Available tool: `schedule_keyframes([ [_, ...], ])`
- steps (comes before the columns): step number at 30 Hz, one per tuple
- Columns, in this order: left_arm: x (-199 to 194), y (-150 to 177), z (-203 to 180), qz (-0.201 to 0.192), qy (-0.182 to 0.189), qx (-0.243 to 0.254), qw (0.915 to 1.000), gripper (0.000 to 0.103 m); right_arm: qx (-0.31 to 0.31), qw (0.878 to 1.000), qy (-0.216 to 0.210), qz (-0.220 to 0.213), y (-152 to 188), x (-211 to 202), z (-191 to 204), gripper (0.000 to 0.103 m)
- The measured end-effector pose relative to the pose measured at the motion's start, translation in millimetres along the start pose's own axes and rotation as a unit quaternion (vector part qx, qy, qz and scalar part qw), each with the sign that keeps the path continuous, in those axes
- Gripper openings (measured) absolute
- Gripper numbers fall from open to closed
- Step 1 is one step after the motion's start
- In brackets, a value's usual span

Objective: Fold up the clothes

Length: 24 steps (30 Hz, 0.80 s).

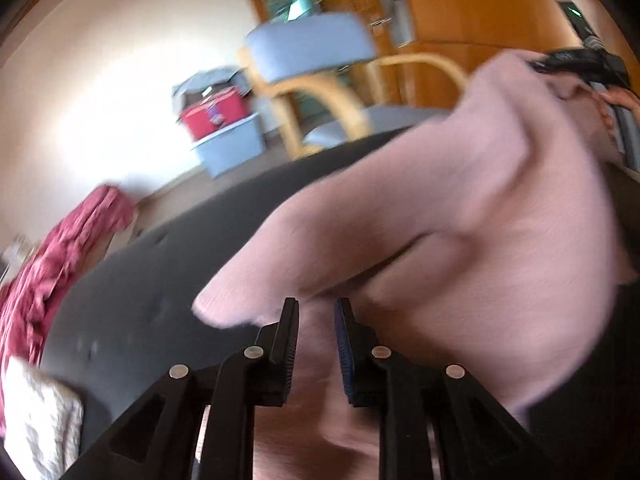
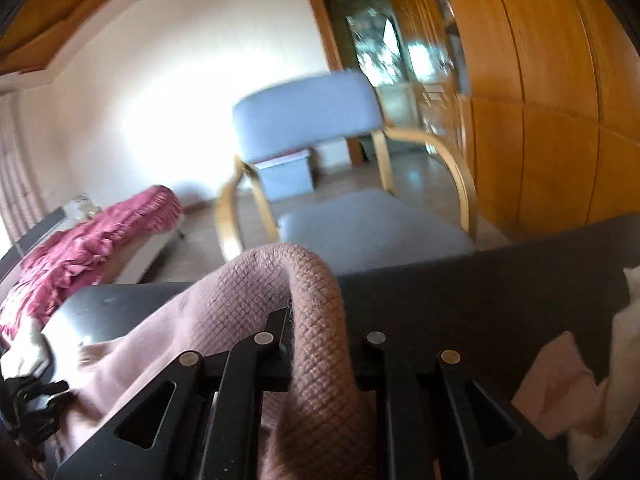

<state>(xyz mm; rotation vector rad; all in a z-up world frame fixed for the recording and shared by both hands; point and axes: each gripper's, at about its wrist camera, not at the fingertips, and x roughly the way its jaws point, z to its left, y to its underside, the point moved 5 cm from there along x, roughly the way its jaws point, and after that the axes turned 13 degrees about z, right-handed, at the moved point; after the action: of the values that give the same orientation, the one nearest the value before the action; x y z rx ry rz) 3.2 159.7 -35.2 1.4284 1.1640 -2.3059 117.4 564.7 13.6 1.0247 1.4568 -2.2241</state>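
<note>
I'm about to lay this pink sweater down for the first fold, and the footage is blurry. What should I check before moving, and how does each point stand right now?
1. Right tongs clamped on the pink sweater: ok, a rolled edge runs between the fingers.
2. Left tongs gripping it: cannot tell; fabric lies between the fingers, a gap shows.
3. Sweater lifted off the dark table: ok, it hangs between both tongs.
4. Sweater spread flat: not ok, bunched and creased.
5. Landing area free: not ok, light clothes lie at the right.
</note>
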Motion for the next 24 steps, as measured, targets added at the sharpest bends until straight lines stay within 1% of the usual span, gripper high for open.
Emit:
schedule_keyframes([
  [3,24.0,7.3,35.2,0.032,0.045,-0.059,0.9967,0.027,0.009,0.998,0.026,0.048,1.4,50.7,-18.7,0.017],
  [4,31.0,9.4,45.4,0.041,0.059,-0.077,0.9945,0.028,0.018,0.996,0.023,0.079,2.0,74.3,-24.3,0.022],
  [6,35.6,11.8,51.2,0.045,0.072,-0.092,0.9922,0.028,0.034,0.993,0.006,0.113,12.0,96.3,-29.7,0.028],
  [8,34.8,12.8,53.1,0.04,0.076,-0.092,0.992,0.028,0.048,0.993,0.001,0.103,9.2,87.5,-35.6,0.036],
  [9,30.0,13.0,52.8,0.029,0.071,-0.089,0.9931,0.028,0.055,0.994,-0.001,0.096,6.8,81.3,-38.6,0.037],
  [10,24.1,13.0,52.6,0.017,0.066,-0.085,0.9941,0.028,0.052,0.996,0.004,0.075,6.9,65.2,-38.6,0.037],
  [12,1.8,11.8,52.5,-0.023,0.055,-0.074,0.9955,0.028,0.033,0.999,0.014,0.033,15.0,26.2,-33.1,0.039],
  [13,-10.4,11.5,51.0,-0.044,0.052,-0.066,0.9955,0.028,0.018,1.0,0.015,0.016,24.0,6.4,-27.5,0.042],
  [14,-27.1,12.9,42.4,-0.069,0.063,-0.045,0.9946,0.028,0.003,1.0,0.015,-0.001,33.0,-13.4,-21.9,0.048],
  [15,-44.0,14.4,33.6,-0.094,0.074,-0.023,0.9926,0.028,-0.012,1.0,0.016,-0.018,42.1,-33.3,-16.3,0.051],
  [16,-59.5,16.2,23.9,-0.116,0.083,0.001,0.9898,0.028,-0.026,0.999,0.01,-0.029,49.9,-48.6,-9.6,0.058],
  [17,-67.7,18.6,9.3,-0.123,0.08,0.036,0.9885,0.028,-0.039,0.999,0.002,-0.038,57.4,-62.4,-2.6,0.065],
  [18,-75.8,21.0,-5.3,-0.13,0.078,0.07,0.986,0.028,-0.05,0.998,-0.009,-0.042,65.9,-74.1,4.1,0.067],
  [20,-90.8,26.1,-33.8,-0.143,0.072,0.14,0.9771,0.029,-0.075,0.995,-0.062,-0.023,90.4,-88.8,25.7,0.069],
  [21,-91.1,30.0,-45.0,-0.144,0.063,0.181,0.9708,0.029,-0.086,0.992,-0.089,-0.009,101.2,-90.6,32.8,0.069],
  [22,-89.7,38.9,-63.6,-0.142,0.044,0.227,0.9625,0.029,-0.095,0.989,-0.112,0.01,113.1,-87.8,39.3,0.069],
  [23,-83.4,40.8,-79.3,-0.135,0.028,0.26,0.9557,0.029,-0.102,0.986,-0.132,0.03,125.5,-84.1,46.0,0.069],
  [24,-77.1,42.6,-94.9,-0.127,0.011,0.293,0.9475,0.029,-0.106,0.983,-0.14,0.046,134.3,-76.7,53.4,0.069],
])
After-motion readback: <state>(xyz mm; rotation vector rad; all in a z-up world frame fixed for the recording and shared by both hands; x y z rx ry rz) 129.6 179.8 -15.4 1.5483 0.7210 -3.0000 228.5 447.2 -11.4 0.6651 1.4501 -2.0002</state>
